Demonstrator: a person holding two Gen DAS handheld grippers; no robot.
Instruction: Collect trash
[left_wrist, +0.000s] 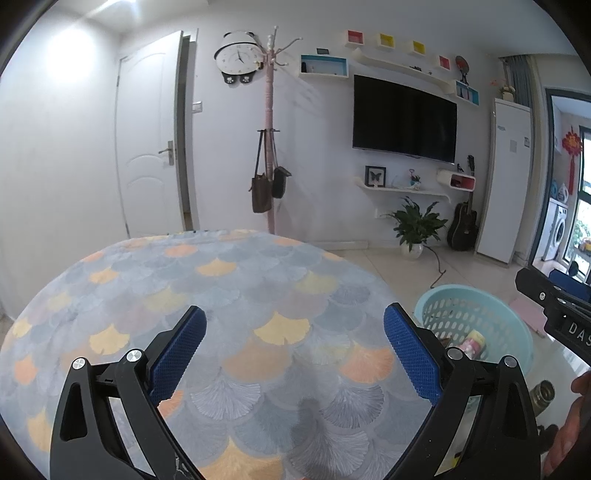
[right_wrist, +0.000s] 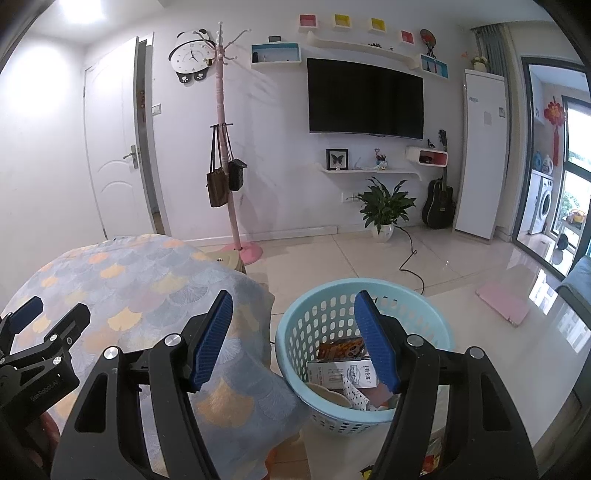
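Both tools are hanging apart and empty: the left tool (left_wrist: 294, 343) over the patterned tabletop (left_wrist: 229, 288), the right tool (right_wrist: 293, 338) beside the blue basket (right_wrist: 328, 295). Inside it, the trash (right_wrist: 345, 369) is lying: light cartons, likely crushable, best pinched along an edge.

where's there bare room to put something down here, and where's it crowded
The patterned tablecloth shows bare ahead of the open left gripper, out to its far edge near the coat rack. The tiled floor between the basket, potted plant and pink board is free apart from a cable. The basket itself is crowded with packaging under the open right gripper.
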